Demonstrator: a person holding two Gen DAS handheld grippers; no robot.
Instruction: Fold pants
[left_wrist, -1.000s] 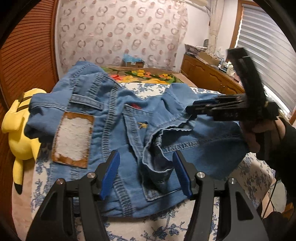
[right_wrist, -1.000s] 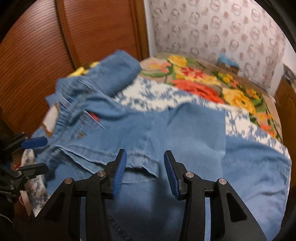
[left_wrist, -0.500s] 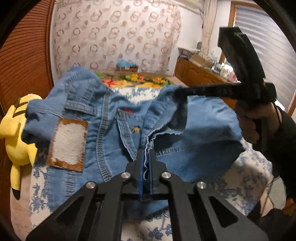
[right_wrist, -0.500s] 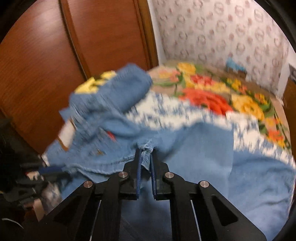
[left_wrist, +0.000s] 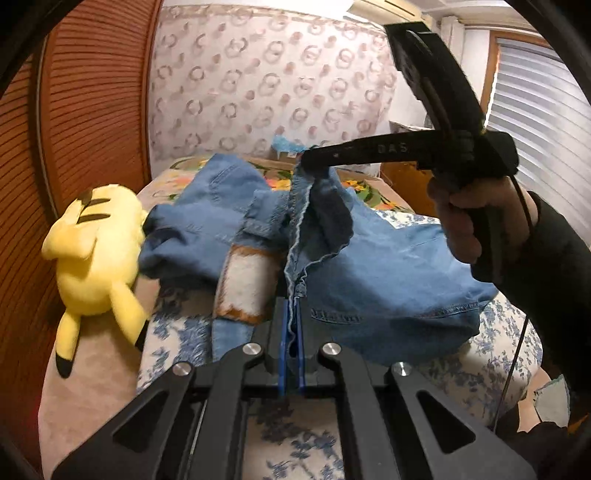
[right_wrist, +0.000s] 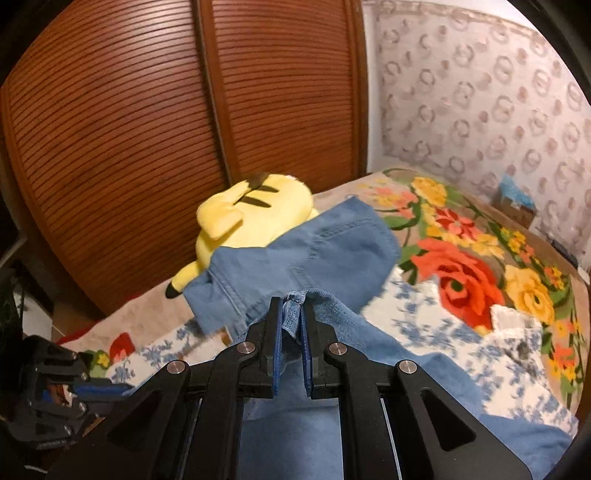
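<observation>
Blue denim pants (left_wrist: 369, 266) lie bunched on the bed, with a brown and white patch (left_wrist: 243, 284) facing up. My left gripper (left_wrist: 291, 325) is shut on the stitched waist edge near the front. My right gripper (right_wrist: 293, 314) is shut on another part of the same edge and holds it lifted; it also shows in the left wrist view (left_wrist: 310, 158), higher and further back. The edge hangs taut between the two. The pants (right_wrist: 306, 258) spread below the right gripper. The left gripper (right_wrist: 99, 387) shows low at the left of the right wrist view.
A yellow plush toy (left_wrist: 96, 251) lies at the bed's left side, touching the pants; it also shows in the right wrist view (right_wrist: 251, 218). A brown slatted wardrobe (right_wrist: 147, 129) stands close on the left. A flowered blanket (right_wrist: 472, 273) covers the far bed. A wooden dresser (left_wrist: 402, 177) stands right.
Both grippers went from open to shut on the pants' waist edge. They have since lifted it and pulled it toward the left, with the right gripper raised higher.
</observation>
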